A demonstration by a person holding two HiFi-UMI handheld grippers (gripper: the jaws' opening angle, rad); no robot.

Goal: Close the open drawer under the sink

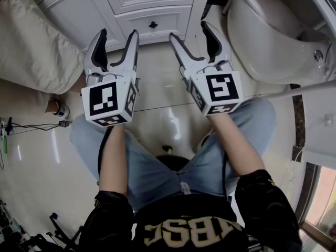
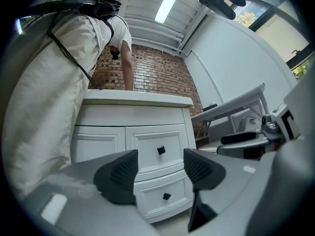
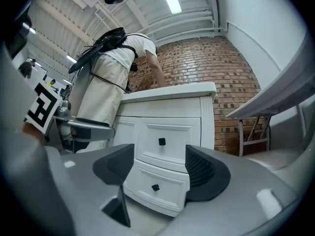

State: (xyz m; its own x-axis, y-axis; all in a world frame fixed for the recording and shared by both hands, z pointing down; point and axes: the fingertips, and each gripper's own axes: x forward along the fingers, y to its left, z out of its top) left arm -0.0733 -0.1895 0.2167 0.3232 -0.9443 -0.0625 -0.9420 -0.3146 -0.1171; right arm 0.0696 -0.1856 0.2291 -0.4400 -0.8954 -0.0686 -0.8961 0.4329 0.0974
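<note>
A white vanity cabinet (image 1: 131, 4) stands ahead with two drawers, each with a black square knob. The upper drawer (image 2: 161, 150) and the lower drawer (image 2: 166, 196) both look about flush with the cabinet front. My left gripper (image 1: 116, 38) is open and empty, a short way back from the cabinet. My right gripper (image 1: 191, 33) is beside it, also open with nothing between its jaws. In the right gripper view the lower drawer (image 3: 155, 187) shows between the fingers, well beyond them. Neither gripper touches the cabinet.
A person in cream clothes (image 1: 31, 41) leans over the counter at the cabinet's left. A white ceramic bowl (image 1: 273, 30) stands to the right. Cables (image 1: 31, 126) lie on the glossy floor at left. I am seated, with knees below the grippers.
</note>
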